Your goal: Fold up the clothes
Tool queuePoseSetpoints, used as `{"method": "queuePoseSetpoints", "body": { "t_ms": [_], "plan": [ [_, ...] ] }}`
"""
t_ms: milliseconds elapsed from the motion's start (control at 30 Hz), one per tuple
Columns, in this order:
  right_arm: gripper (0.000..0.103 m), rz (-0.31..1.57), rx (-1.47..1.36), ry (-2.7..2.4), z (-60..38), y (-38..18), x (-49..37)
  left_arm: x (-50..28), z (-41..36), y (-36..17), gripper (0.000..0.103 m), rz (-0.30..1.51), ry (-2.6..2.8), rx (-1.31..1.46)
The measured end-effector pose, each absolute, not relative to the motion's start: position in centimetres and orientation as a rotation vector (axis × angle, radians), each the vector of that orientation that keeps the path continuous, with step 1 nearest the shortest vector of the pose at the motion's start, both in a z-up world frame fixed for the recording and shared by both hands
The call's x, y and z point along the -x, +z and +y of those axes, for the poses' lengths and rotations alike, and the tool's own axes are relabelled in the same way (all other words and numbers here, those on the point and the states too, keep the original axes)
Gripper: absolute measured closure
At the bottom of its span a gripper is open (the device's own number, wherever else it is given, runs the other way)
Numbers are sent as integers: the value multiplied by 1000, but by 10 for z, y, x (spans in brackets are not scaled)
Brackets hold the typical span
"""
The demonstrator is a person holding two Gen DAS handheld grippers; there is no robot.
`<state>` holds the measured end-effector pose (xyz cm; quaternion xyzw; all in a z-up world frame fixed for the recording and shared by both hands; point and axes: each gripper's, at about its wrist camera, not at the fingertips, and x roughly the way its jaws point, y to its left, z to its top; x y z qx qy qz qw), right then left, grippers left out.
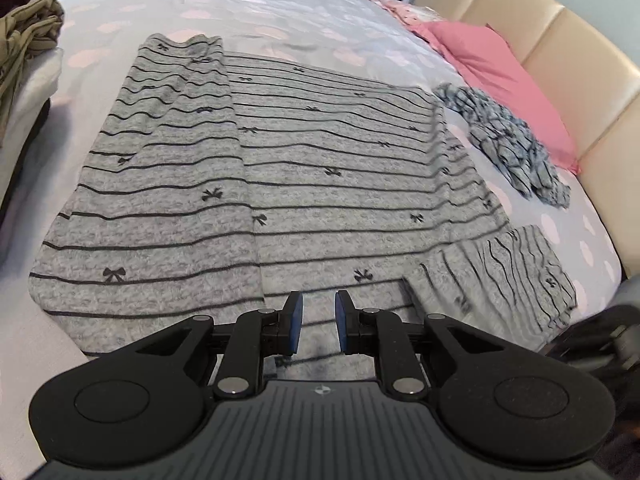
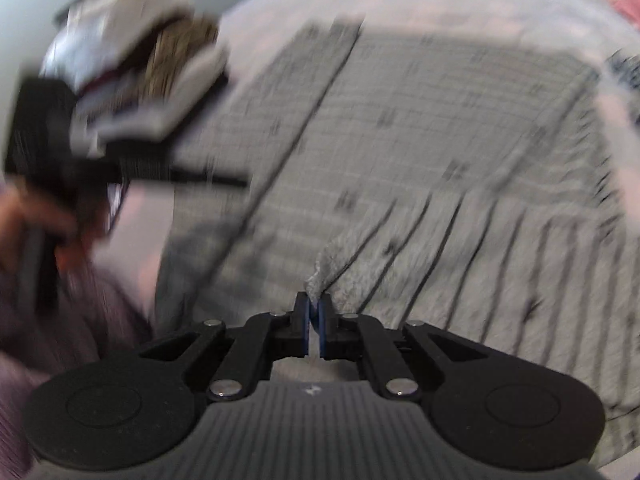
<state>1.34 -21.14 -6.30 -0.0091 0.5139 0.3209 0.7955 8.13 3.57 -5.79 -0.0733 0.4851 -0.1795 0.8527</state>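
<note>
Nearest to the left wrist camera is the left gripper point(image 1: 319, 310). Its two blue pads stand a little apart and nothing is between them; it hangs just above the near edge of the grey striped top point(image 1: 304, 168). This top, with thin black stripes and small black bows, lies spread flat on the bed cover point(image 1: 256, 4), which is pale with pink spots. One sleeve point(image 1: 176, 128) is already folded inward over the body on the left side. The other sleeve point(image 1: 516, 272) lies at the near right, and it looks blurred.

In the right wrist view, which is strongly blurred, the right gripper point(image 2: 314, 308) has its pads pressed together on a corner of the grey striped top point(image 2: 420, 152), and the cloth rises in a small peak from the pads.

Beyond the top, to the right, a crumpled grey patterned garment point(image 1: 508, 140) lies near a pink pillow point(image 1: 500, 76) by the cream padded headboard point(image 1: 560, 40). An olive striped cloth point(image 1: 28, 40) sits at the far left.
</note>
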Motion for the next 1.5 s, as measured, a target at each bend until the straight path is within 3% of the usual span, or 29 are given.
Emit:
{"method": "queuePoseSetpoints", "body": {
  "t_ms": [167,233,300,633,667,767,900,1300,1500],
  "plan": [
    [88,1159,101,700,-205,-85,-5,-76,14,-59,68,1012,-441,64],
    [71,1161,98,693,-209,-82,-6,-78,1,-59,65,998,-475,17],
    [70,1146,104,694,-215,-75,-6,-80,-15,-60,59,981,-517,-26],
    [59,1094,125,479,-283,-54,-31,-99,-97,-83,55,964,-686,-159],
    [58,1087,93,440,-295,-52,-36,-102,-103,-87,59,984,-690,-164],
    [57,1056,11,340,-331,-45,-49,-107,-111,-95,100,1030,-691,-148],
    [53,991,-25,206,-368,-34,-59,-100,-100,-84,103,1030,-702,-93],
    [53,906,-124,62,-424,-24,-76,-93,-5,5,103,935,-500,-50],
    [62,934,-91,106,-411,-36,-97,-96,42,25,103,928,-362,-26]
  ]
}}
